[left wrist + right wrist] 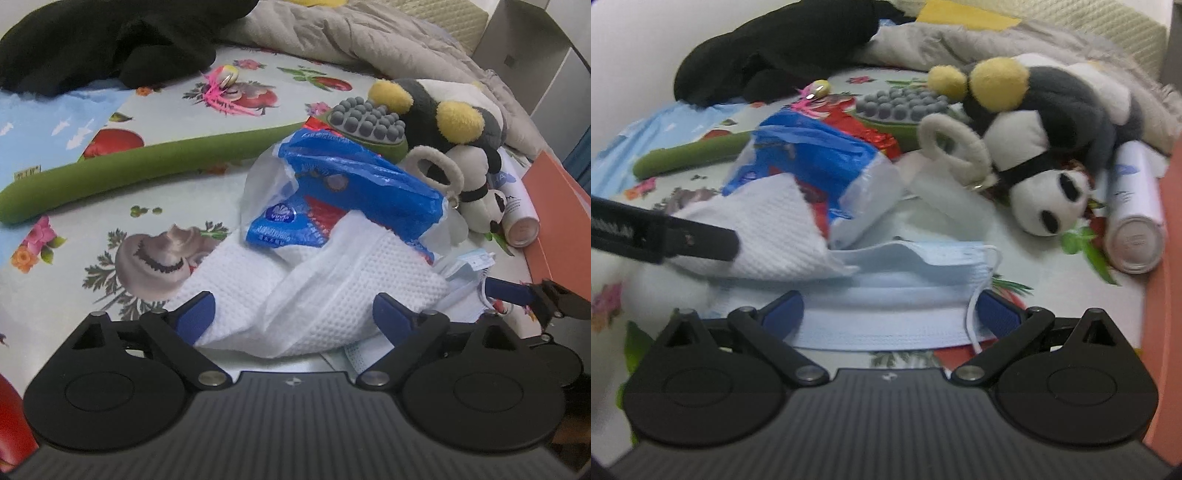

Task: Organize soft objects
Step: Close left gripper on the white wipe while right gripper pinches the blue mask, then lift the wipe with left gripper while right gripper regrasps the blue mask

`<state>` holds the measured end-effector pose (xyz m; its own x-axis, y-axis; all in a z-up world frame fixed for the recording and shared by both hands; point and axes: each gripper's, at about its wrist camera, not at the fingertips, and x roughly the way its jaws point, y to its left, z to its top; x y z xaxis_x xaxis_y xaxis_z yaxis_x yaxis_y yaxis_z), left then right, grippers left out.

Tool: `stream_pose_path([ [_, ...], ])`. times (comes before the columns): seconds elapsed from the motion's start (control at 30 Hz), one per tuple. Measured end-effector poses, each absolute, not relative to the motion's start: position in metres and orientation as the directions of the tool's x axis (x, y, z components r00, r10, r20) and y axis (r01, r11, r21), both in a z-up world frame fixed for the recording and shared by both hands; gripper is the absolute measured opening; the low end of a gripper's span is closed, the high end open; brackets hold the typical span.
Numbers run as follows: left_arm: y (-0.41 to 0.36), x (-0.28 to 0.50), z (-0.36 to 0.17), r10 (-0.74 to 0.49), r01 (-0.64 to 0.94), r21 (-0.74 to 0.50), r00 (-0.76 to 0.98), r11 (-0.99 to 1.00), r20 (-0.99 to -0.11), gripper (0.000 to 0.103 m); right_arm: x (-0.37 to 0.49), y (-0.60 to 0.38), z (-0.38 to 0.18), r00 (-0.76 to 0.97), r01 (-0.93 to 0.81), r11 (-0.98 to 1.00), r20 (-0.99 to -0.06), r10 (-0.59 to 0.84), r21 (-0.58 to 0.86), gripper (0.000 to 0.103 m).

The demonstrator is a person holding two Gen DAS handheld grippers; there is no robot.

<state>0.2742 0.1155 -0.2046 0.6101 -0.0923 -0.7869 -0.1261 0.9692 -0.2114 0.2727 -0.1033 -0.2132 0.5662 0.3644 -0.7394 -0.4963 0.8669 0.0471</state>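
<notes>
My left gripper [293, 315] stands wide open over a crumpled white waffle-textured tissue [317, 291], which lies between its blue fingers [195, 314] and spills from a blue plastic tissue pack [343, 181]. My right gripper [892, 314] is open too, its fingers either side of a pale blue face mask [886, 314] lying flat on the flowered cloth. The mask's white ear loop [975, 317] crosses the right finger. A panda plush [1049, 206] lies to the right, its head towards the front. The left gripper's black finger [665, 236] reaches onto the tissue [768, 229] in the right wrist view.
A green massage stick [129, 173] with a grey nubbed head [365, 122] lies behind the pack. A white spray can [1137, 221] and an orange box [561, 221] sit at the right. A black garment [110, 44] and beige quilt [369, 37] fill the back. A pink tassel charm [225, 88] lies nearby.
</notes>
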Motion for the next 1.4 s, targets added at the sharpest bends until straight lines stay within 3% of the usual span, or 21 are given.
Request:
stream_pose_path([
  [0.13, 0.112, 0.276, -0.205, -0.095, -0.112, -0.207, 0.617, 0.972, -0.781, 0.075, 0.276, -0.099, -0.212, 0.555, -0.494, 0.868, -0.750, 0.360, 0.051, 0.103],
  [0.2, 0.111, 0.276, -0.204, -0.101, -0.103, -0.207, 0.615, 0.973, -0.782, 0.062, 0.275, -0.098, -0.210, 0.548, -0.503, 0.863, -0.752, 0.367, 0.055, 0.095],
  [0.37, 0.109, 0.274, -0.204, -0.120, -0.102, -0.226, 0.607, 0.969, -0.785, 0.029, 0.265, -0.090, -0.200, 0.539, -0.539, 0.841, -0.750, 0.384, 0.043, 0.048],
  [0.43, 0.110, 0.272, -0.204, -0.137, -0.110, -0.252, 0.603, 0.962, -0.786, 0.022, 0.263, -0.088, -0.197, 0.536, -0.535, 0.844, -0.757, 0.374, 0.038, 0.009],
  [0.5, 0.110, 0.268, -0.203, -0.148, -0.113, -0.269, 0.606, 0.957, -0.781, 0.016, 0.260, -0.090, -0.195, 0.535, -0.523, 0.852, -0.764, 0.360, 0.035, 0.005],
  [1.17, 0.098, 0.192, -0.164, -0.187, -0.132, -0.368, 0.677, 0.920, -0.712, 0.013, 0.209, -0.145, -0.159, 0.603, -0.388, 0.918, -0.729, 0.323, 0.085, 0.008],
  [1.2, 0.099, 0.189, -0.163, -0.189, -0.137, -0.377, 0.680, 0.916, -0.708, 0.013, 0.212, -0.146, -0.160, 0.592, -0.389, 0.915, -0.733, 0.334, 0.103, 0.011],
  [1.27, 0.102, 0.183, -0.163, -0.202, -0.147, -0.404, 0.683, 0.903, -0.702, 0.013, 0.215, -0.146, -0.160, 0.586, -0.384, 0.915, -0.732, 0.346, 0.125, 0.040],
  [1.3, 0.104, 0.180, -0.163, -0.211, -0.152, -0.423, 0.688, 0.893, -0.694, 0.014, 0.217, -0.144, -0.161, 0.592, -0.378, 0.917, -0.728, 0.346, 0.128, 0.066],
  [1.33, 0.107, 0.178, -0.163, -0.223, -0.156, -0.447, 0.696, 0.881, -0.682, 0.014, 0.219, -0.143, -0.161, 0.602, -0.377, 0.917, -0.717, 0.350, 0.131, 0.076],
  [1.4, 0.112, 0.173, -0.164, -0.239, -0.166, -0.485, 0.709, 0.858, -0.664, 0.014, 0.223, -0.137, -0.162, 0.605, -0.377, 0.915, -0.711, 0.359, 0.142, 0.074],
])
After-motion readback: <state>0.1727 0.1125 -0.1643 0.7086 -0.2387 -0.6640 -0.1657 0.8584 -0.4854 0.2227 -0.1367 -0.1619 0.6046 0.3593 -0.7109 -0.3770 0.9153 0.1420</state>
